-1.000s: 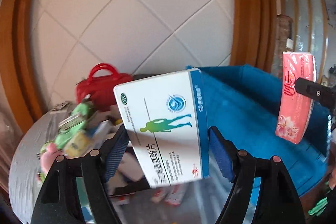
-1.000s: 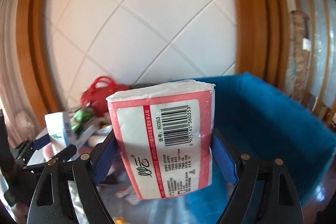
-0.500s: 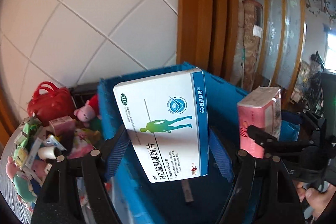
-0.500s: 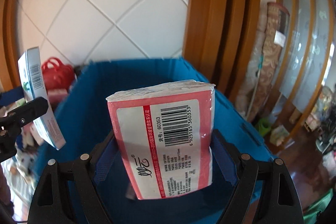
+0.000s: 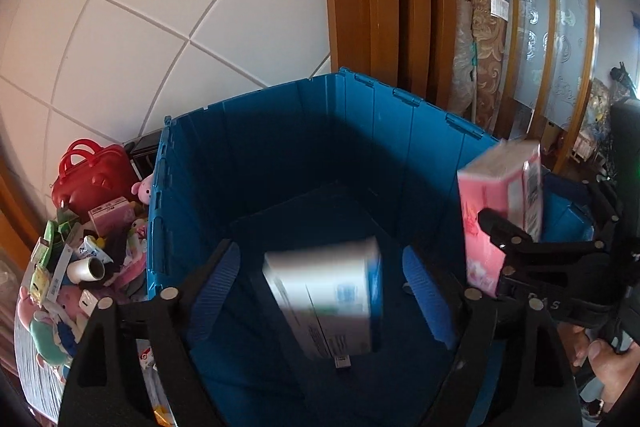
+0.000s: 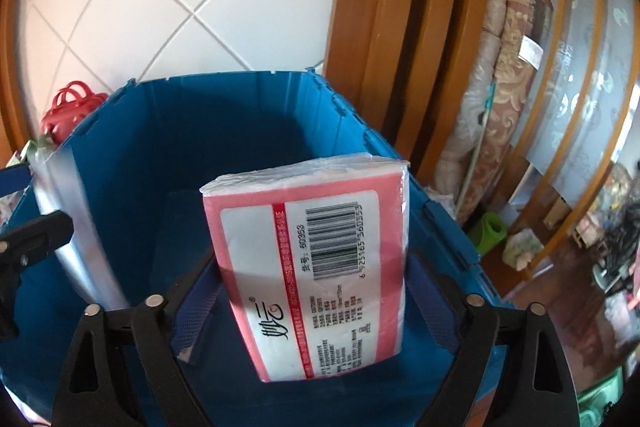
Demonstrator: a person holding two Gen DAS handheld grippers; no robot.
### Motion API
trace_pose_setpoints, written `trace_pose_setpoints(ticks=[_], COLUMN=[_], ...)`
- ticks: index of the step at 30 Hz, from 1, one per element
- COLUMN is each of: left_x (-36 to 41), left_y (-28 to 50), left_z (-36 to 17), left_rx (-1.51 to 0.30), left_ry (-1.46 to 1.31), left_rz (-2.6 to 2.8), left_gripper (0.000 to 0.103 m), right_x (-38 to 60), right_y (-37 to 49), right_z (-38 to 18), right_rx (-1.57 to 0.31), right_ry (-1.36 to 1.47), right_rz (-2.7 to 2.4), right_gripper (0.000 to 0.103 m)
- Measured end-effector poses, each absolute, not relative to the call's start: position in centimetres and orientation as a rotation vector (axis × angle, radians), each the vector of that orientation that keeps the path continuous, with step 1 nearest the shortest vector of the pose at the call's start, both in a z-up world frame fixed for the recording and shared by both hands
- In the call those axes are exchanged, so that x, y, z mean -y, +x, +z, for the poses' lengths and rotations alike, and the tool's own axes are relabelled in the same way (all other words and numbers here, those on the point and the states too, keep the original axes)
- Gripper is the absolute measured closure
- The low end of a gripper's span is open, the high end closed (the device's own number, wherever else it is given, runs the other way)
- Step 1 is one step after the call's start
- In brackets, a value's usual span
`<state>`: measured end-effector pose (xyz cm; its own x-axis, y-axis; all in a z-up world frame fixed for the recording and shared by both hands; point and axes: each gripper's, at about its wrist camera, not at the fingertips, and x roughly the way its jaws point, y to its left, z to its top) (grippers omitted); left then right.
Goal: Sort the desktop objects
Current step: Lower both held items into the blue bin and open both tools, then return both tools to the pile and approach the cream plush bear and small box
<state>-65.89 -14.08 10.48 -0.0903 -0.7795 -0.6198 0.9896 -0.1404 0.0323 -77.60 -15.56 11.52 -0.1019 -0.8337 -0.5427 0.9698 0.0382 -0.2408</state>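
Both newly spread: left claw around blurred white box, right claw around pink pack "60353".

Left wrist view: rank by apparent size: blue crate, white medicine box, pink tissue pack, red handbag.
1. blue crate, largest by far.
2-3. white medicine box and pink tissue pack: look similar; box is motion-blurred, so unranked.
4. red handbag, smallest, though farthest from the camera.

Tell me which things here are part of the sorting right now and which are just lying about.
In play: blue crate; white and blue medicine box, blurred between the open left gripper jaws; pink tissue pack in the opening right gripper.

Lying about: red handbag, plush toys, rolled carpets.
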Motion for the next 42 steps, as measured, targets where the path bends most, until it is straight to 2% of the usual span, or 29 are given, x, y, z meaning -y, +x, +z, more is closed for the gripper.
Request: trace_pose_setpoints(ticks=[1,3,16,24,32,42], left_x=[14.1,14.4,14.0,10.7,6.7,1.4], left_y=[-66.0,-65.9,-65.8,-63.7,-57.2,-45.3], left_z=[10.4,10.2,10.3,11.5,11.2,7.0], left_rx=[-0.469,-0.475,-0.490,-0.432,-0.418,-0.460], left_ry=[0.591,0.589,0.564,0.447,0.347,0.361], left_rz=[-1.618,-1.601,-1.574,-1.541,-1.416,-1.202], left_gripper=[0.014,0.014,0.014,0.014,0.014,0.014], right_x=[15.5,15.4,13.8,11.8,9.1,7.0], right_y=[-77.8,-77.9,-78.3,-77.2,-71.5,-60.2], right_z=[11.7,12.1,12.9,13.6,14.6,13.9], right_rx=[-0.647,-0.638,-0.612,-0.550,-0.450,-0.393], right_ry=[0.259,0.237,0.232,0.257,0.233,0.178], right_rz=[-1.553,-1.566,-1.578,-1.539,-1.432,-1.241], right_gripper=[0.002,0.000,0.000,0.000,0.000,0.000])
